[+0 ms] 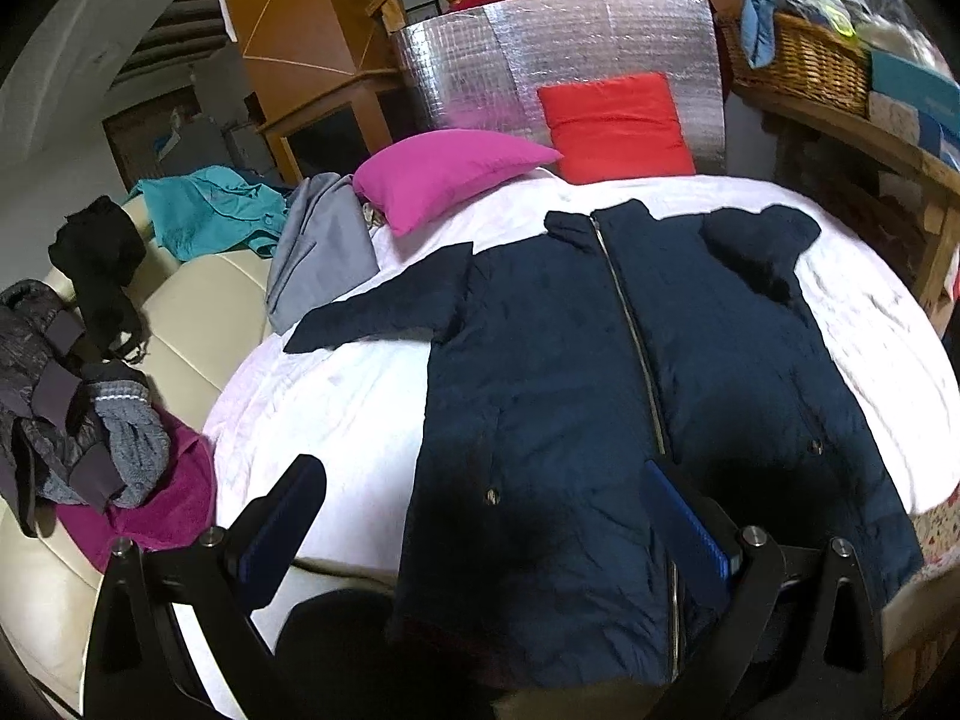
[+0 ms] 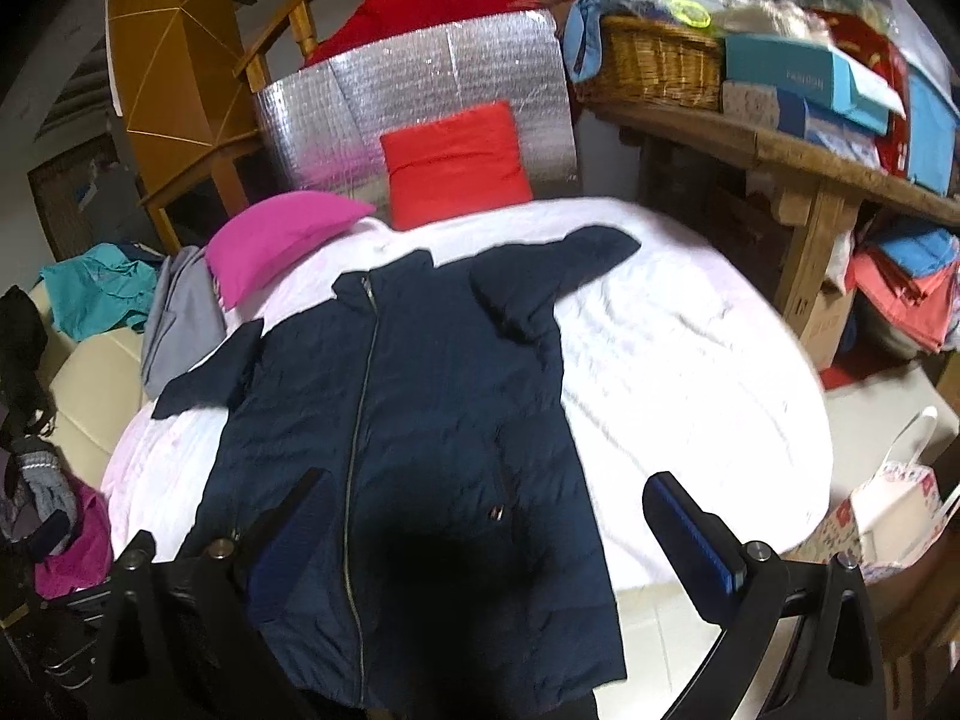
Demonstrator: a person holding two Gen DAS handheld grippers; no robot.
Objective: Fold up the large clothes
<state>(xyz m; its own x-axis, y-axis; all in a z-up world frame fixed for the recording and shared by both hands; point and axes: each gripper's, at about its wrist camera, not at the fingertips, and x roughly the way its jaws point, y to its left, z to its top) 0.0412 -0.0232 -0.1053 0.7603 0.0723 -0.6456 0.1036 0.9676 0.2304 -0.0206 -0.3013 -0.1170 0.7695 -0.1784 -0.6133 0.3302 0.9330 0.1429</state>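
Observation:
A large navy zip-up coat point(image 1: 570, 372) lies flat, front up and zipped, on a white sheet point(image 1: 336, 408). Its left sleeve point(image 1: 384, 312) stretches out sideways; the right sleeve point(image 1: 762, 246) is bent near the shoulder. My left gripper point(image 1: 480, 492) hovers open above the coat's lower hem, holding nothing. In the right wrist view the same coat point(image 2: 420, 420) fills the middle over the sheet point(image 2: 690, 372), and my right gripper point(image 2: 486, 504) is open above the hem's right part, its left finger over the coat, its right finger over the sheet.
A magenta pillow point(image 1: 444, 174) and a red pillow point(image 1: 612, 126) lean at the far end against a silver foil panel point(image 1: 564, 48). Grey, teal and black clothes point(image 1: 210, 216) pile on a cream sofa point(image 1: 198, 306) at left. A wooden table point(image 2: 798, 162) with a wicker basket point(image 2: 654, 66) stands at right.

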